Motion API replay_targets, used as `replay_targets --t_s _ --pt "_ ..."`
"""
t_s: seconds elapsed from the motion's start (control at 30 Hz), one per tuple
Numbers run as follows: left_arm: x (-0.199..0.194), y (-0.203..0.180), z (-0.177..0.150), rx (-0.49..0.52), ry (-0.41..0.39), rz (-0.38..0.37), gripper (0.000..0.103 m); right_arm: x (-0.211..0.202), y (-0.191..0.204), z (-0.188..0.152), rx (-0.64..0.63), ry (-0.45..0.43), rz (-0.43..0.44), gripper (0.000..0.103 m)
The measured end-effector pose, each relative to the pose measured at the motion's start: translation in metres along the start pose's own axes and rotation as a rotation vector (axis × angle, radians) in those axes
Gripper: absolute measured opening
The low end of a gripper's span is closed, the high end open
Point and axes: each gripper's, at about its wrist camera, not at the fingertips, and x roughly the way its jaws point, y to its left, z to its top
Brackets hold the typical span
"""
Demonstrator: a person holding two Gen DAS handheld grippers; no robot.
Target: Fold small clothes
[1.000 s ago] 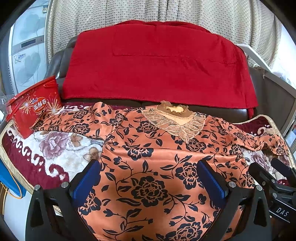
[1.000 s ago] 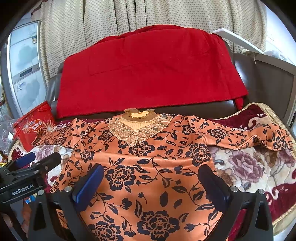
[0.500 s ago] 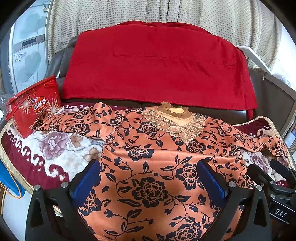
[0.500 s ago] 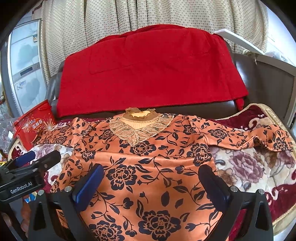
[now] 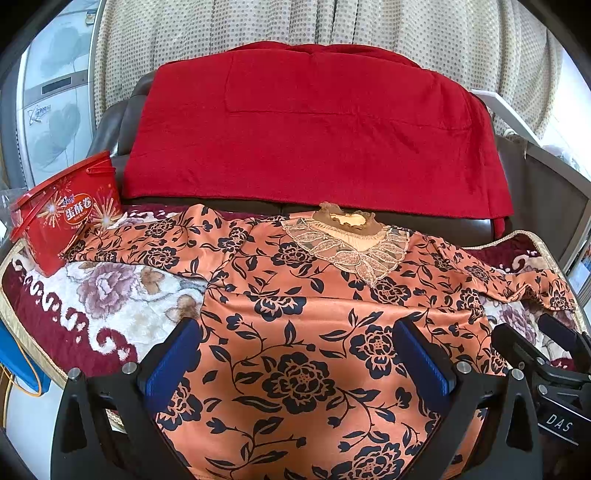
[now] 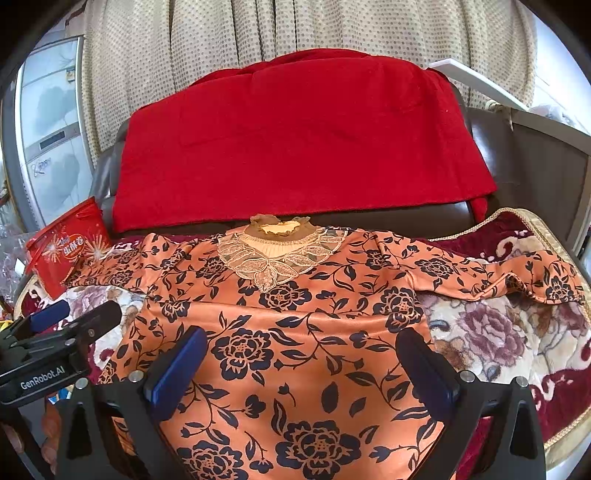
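An orange blouse with a black flower print (image 5: 295, 332) lies spread flat, front up, on a floral blanket (image 5: 110, 295) in cream and dark red. Its lace collar (image 5: 347, 243) points to twelve o'clock, toward the sofa back, and its hem runs to six o'clock, under your tools. One sleeve stretches out to nine o'clock, the other to three o'clock, where its cuff is rumpled.

Your left gripper (image 5: 295, 354) hovers over the lower body of the blouse with its blue-padded jaws spread wide, holding nothing. Your right gripper (image 6: 303, 358) does the same just beside it, jaws wide apart and empty. In the left wrist view the right gripper (image 5: 546, 350) shows at four o'clock; in the right wrist view the left gripper (image 6: 62, 325) shows at eight o'clock.

A red cloth (image 5: 314, 129) drapes over the dark sofa back at twelve o'clock. A red snack tub (image 5: 66, 210) stands on the blanket at ten o'clock, touching the end of the left sleeve. A dotted beige curtain (image 6: 295, 29) hangs behind the sofa.
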Motion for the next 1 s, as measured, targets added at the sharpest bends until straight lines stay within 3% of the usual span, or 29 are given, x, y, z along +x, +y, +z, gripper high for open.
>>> replay_targets --t_s 0.13,0.27,0.37,0.47,0.57,0.7,0.83,1.0 --pt "0.003 0.0 -0.001 0.021 -0.021 0.02 0.103 -0.003 0.0 -0.002 0.003 -0.022 0.003 0.103" --pt "0.026 0.008 -0.013 0.017 0.1 0.04 0.103 -0.006 -0.021 -0.01 0.083 -0.044 0.071 0.103" --pt "0.045 0.009 -0.026 0.005 0.149 0.038 0.103 -0.007 -0.063 -0.018 0.209 -0.051 0.106 0.103" --pt "0.063 0.004 -0.037 0.001 0.163 0.023 0.103 -0.015 -0.133 -0.035 0.43 -0.117 0.156 0.103" --pt "0.075 -0.004 -0.042 0.02 0.198 0.02 0.103 -0.016 -0.228 -0.053 0.724 -0.168 0.199 0.101" --pt "0.086 -0.015 -0.046 0.041 0.247 0.018 0.103 -0.012 -0.347 -0.071 1.054 -0.285 0.231 0.09" --pt "0.096 -0.017 -0.047 0.058 0.253 0.035 0.103 0.005 -0.427 -0.072 1.256 -0.316 0.223 0.075" --pt "0.111 -0.013 -0.047 0.056 0.268 0.061 0.103 0.022 -0.487 -0.051 1.33 -0.355 0.184 0.074"
